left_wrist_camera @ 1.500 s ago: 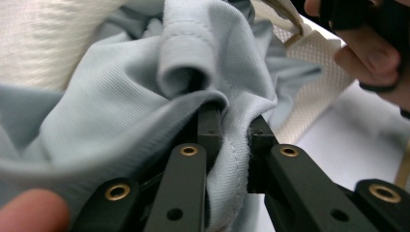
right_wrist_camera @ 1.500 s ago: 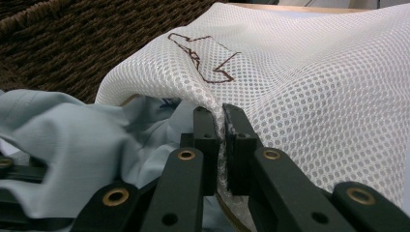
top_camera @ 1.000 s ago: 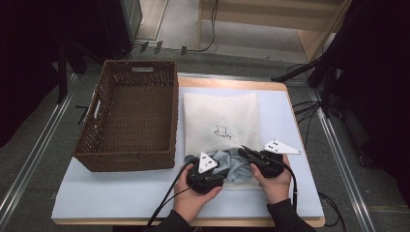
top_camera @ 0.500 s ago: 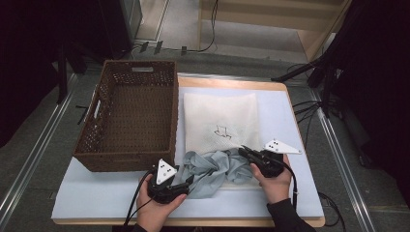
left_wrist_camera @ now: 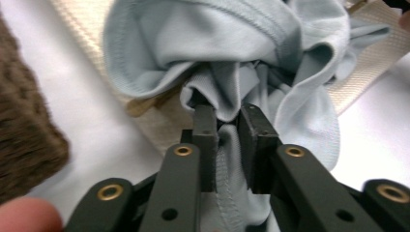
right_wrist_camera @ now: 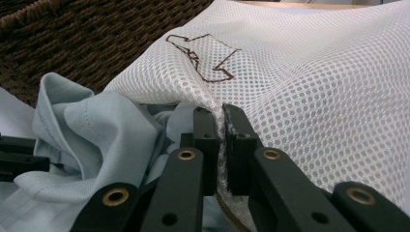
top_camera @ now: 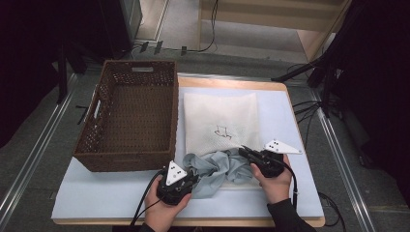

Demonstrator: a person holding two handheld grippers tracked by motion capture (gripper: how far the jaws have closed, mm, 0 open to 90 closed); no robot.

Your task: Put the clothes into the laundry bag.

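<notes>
High view: left gripper (top_camera: 186,180) clenches blue cloth (top_camera: 217,166); right gripper (top_camera: 247,153) pinches mesh bag (top_camera: 220,118) edge.

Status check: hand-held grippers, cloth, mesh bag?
Left hand-held gripper shut on blue cloth. Right hand-held gripper shut on mesh bag edge. Cloth bunched at bag's near edge.
</notes>
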